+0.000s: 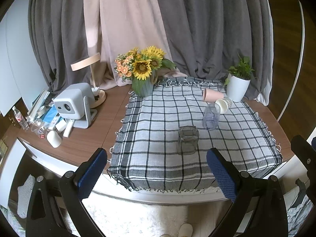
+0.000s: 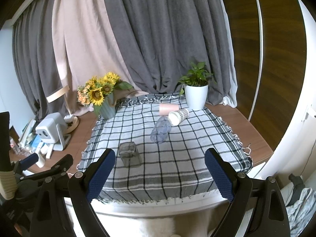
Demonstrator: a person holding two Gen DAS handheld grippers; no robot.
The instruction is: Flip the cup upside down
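Note:
A smoky grey clear cup (image 1: 187,140) stands on the checked cloth (image 1: 154,122), near its front; it also shows in the right wrist view (image 2: 130,157). Behind it lie three cups on their sides: a bluish clear one (image 1: 211,118) (image 2: 161,129), a white striped one (image 1: 223,103) (image 2: 178,115) and a pink one (image 1: 212,95) (image 2: 168,109). My left gripper (image 1: 157,169) is open and empty, short of the table's front edge. My right gripper (image 2: 160,167) is open and empty, also short of the front edge. The left gripper also appears in the right wrist view (image 2: 39,164).
A sunflower vase (image 1: 143,69) stands at the cloth's back left, a white potted plant (image 1: 238,83) at its back right. A grey projector (image 1: 74,100), a lamp (image 1: 86,61) and small clutter (image 1: 53,126) fill the table's left side. Curtains hang behind.

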